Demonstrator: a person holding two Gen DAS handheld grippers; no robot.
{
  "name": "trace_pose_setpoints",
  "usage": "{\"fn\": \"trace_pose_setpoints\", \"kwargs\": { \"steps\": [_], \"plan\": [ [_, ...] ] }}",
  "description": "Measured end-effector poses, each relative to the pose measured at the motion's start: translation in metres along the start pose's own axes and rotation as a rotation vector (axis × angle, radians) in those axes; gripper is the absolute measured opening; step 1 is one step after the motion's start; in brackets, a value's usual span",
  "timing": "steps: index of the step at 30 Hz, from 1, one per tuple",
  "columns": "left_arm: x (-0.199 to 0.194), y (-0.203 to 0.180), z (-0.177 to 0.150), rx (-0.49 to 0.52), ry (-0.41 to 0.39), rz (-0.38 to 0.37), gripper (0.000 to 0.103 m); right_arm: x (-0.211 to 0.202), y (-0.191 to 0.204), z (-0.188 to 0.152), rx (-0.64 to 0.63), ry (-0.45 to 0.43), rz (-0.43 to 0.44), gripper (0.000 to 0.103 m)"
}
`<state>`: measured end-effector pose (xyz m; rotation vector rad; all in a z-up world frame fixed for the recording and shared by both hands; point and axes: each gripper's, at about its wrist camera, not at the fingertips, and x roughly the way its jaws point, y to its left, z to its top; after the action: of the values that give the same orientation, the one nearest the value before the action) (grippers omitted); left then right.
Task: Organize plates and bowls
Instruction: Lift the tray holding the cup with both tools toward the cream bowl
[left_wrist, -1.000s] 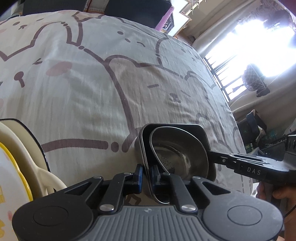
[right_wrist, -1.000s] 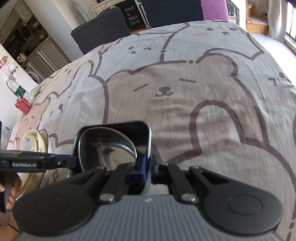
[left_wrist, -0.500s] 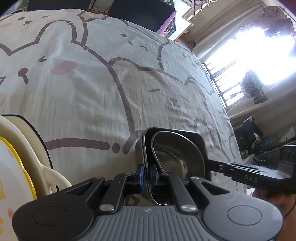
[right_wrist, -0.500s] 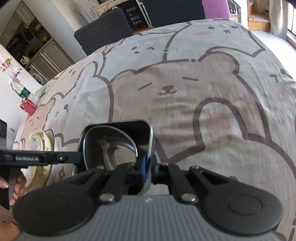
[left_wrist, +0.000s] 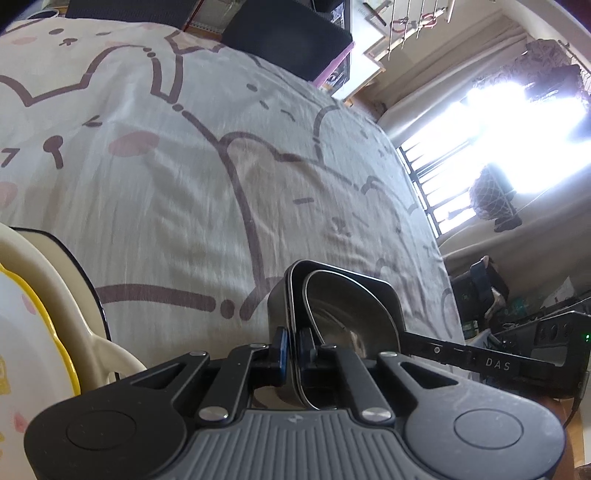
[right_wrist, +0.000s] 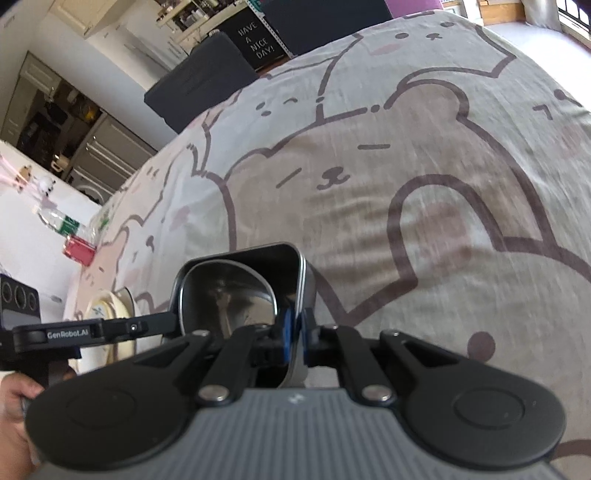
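We hold a black square-cornered bowl (left_wrist: 373, 295) with a shiny steel bowl (left_wrist: 347, 317) nested inside it, one claw on each side wall. Our left gripper (left_wrist: 291, 349) is clenched on the near wall, angled downward; our right gripper (right_wrist: 293, 332) clamps the opposite wall, also tilted down. Beyond both claws the bear-print cloth (left_wrist: 192, 177) lies broad and bare. Left of the left claw sits a stack of cream and yellow-rimmed plates (left_wrist: 40, 321).

Home: bear-print tablecloth (right_wrist: 406, 166), kitchen cabinets (right_wrist: 92, 147), curtained window (left_wrist: 480, 147).
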<state>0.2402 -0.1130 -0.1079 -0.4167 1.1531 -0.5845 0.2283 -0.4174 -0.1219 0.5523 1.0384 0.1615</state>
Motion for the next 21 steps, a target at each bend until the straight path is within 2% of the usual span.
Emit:
{"fn": "trace_pose_setpoints", "kwargs": {
  "steps": [8, 21],
  "plan": [
    [-0.020, 0.002, 0.004, -0.016, -0.059, -0.031, 0.006, -0.011, 0.007, 0.001, -0.013, -0.045, 0.043, 0.008],
    [-0.083, -0.002, 0.004, 0.020, -0.227, -0.089, 0.006, -0.036, 0.037, 0.000, -0.038, -0.192, 0.171, 0.008]
  ]
}}
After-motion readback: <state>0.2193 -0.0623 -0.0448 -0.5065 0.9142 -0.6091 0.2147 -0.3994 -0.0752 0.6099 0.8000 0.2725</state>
